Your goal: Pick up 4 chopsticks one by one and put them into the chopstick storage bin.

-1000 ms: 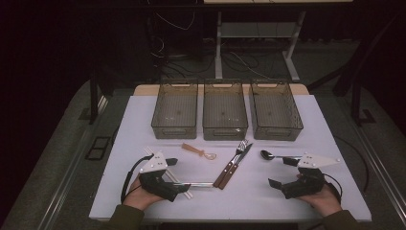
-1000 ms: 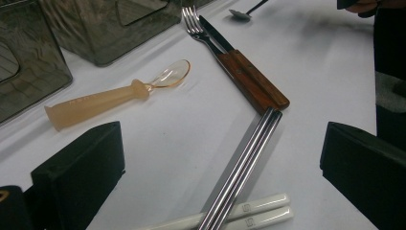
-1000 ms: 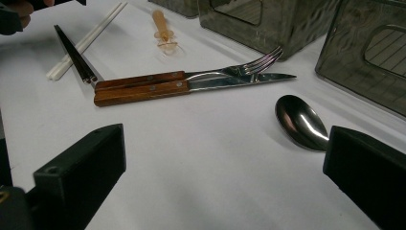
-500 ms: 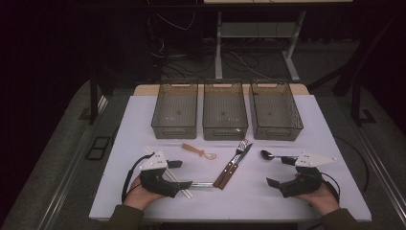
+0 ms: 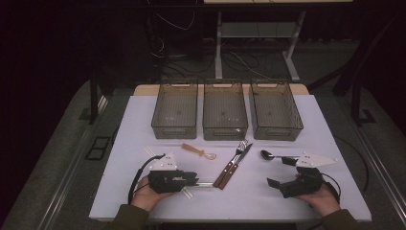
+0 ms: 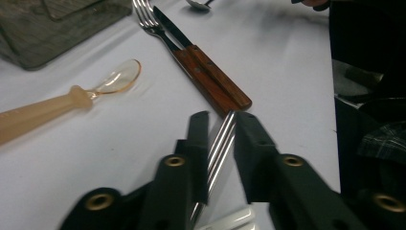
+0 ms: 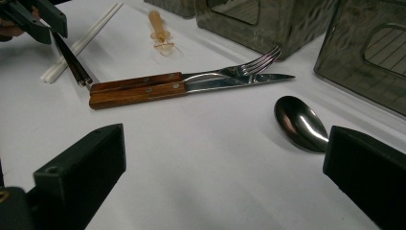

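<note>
My left gripper point(image 6: 221, 120) lies low on the white table point(image 5: 268, 201) at the front left. Its jaws have just been closing, and they now pinch a pair of metal chopsticks point(image 6: 220, 143) that points toward the wooden handles of a fork and knife point(image 6: 210, 79). In the high view the left gripper point(image 5: 196, 178) grips the chopsticks point(image 5: 207, 184) near one end. My right gripper point(image 7: 227, 143) rests open at the front right, its jaws wide apart with bare table between them. A metal spoon point(image 7: 299, 122) lies just beside its right jaw.
Three clear smoky bins point(image 5: 175, 129) point(image 5: 225, 132) point(image 5: 276, 132) stand in a row at the back of the table. An amber plastic spoon point(image 5: 196, 151) lies left of the fork and knife point(image 5: 232, 165). White chopsticks point(image 7: 81, 43) lie by the left gripper.
The left gripper's jaws have closed in from wide apart onto the metal chopsticks. The right gripper and the cutlery on the table have stayed put.
</note>
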Motion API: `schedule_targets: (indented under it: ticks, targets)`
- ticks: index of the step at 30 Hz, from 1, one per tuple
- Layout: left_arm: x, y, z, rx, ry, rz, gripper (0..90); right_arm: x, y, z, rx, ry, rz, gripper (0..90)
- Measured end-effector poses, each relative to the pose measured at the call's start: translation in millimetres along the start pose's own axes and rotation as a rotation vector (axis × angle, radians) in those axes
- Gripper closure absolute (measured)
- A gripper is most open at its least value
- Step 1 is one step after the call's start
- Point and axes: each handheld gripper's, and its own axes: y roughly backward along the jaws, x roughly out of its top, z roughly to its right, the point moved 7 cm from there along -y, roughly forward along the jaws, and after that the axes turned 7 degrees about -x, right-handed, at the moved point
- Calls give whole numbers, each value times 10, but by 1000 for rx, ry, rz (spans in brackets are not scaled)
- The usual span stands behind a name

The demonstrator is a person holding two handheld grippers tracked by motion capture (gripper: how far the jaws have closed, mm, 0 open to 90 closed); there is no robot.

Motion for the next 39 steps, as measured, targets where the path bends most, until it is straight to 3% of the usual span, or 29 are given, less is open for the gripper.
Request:
schedule_targets:
  ticks: [5, 20, 39]
  targets:
    - [-18, -51, 12, -28, 0, -35, 891, -2, 5, 4, -3, -5, 0, 11]
    - [-112, -280, 82, -62, -45, -173, 894, -1, 4, 0, -3, -3, 4, 11]
    - [-176, -353, 65, -46, -50, -239, 894, 1, 7, 4, -7, -6, 7, 11]
